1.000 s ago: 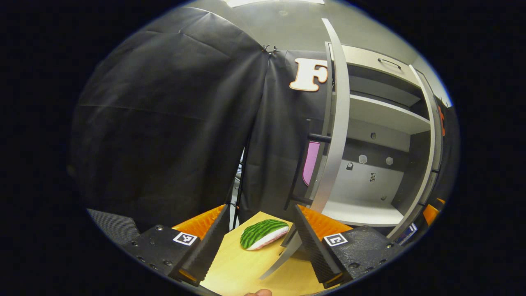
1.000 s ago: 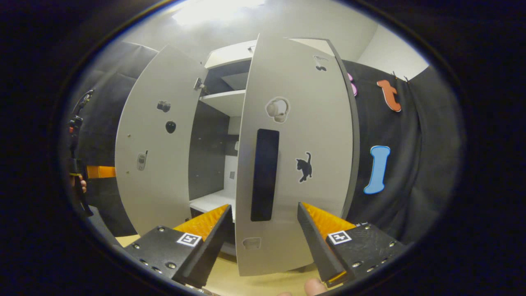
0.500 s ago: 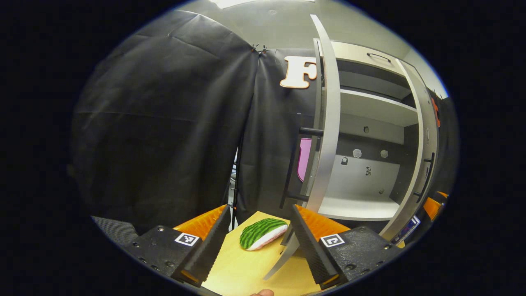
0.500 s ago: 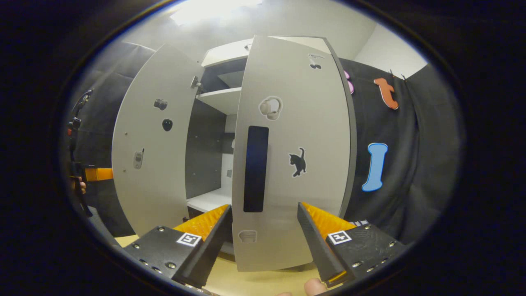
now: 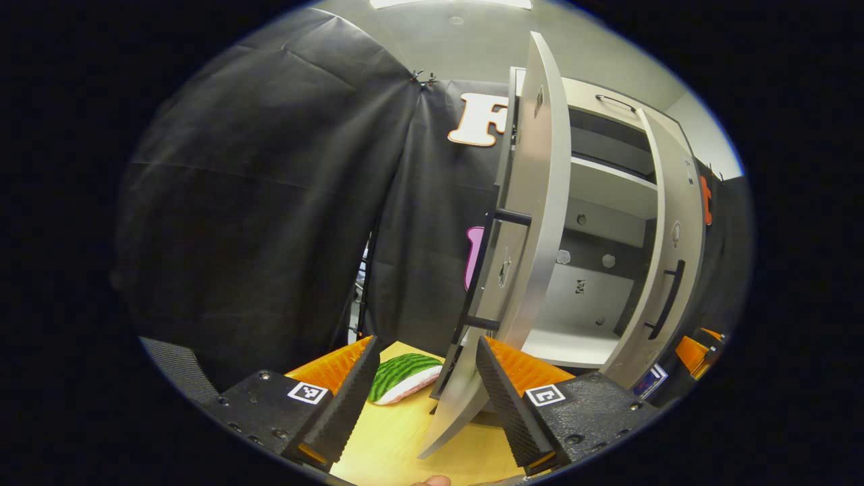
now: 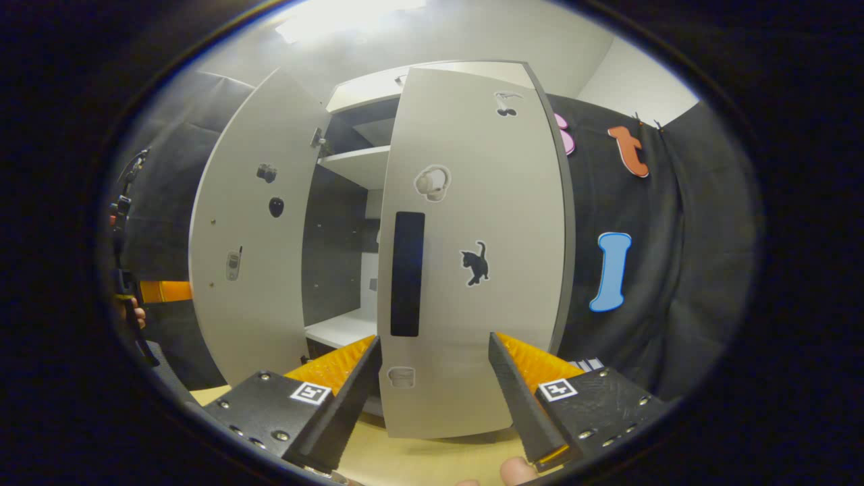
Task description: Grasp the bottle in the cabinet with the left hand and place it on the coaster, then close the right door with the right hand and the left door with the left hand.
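My right gripper (image 6: 432,398) is spread wide, empty, before the right door (image 6: 472,270), which stands part closed; I judge a flat, steady push beside its handle (image 6: 407,273) best; my left gripper (image 5: 422,398), also wide and empty, faces the left door (image 5: 533,202); I see no bottle or coaster; stickers show pictures, no legible writing.

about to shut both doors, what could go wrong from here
1. The right gripper is open with the right door between its fingers; a push off the door's lower edge could slip or jam a finger.
2. The left door stands ajar, its edge between the left gripper's open fingers; a swing could catch them.
3. With both doors part open over the shelf, they may meet and clash.
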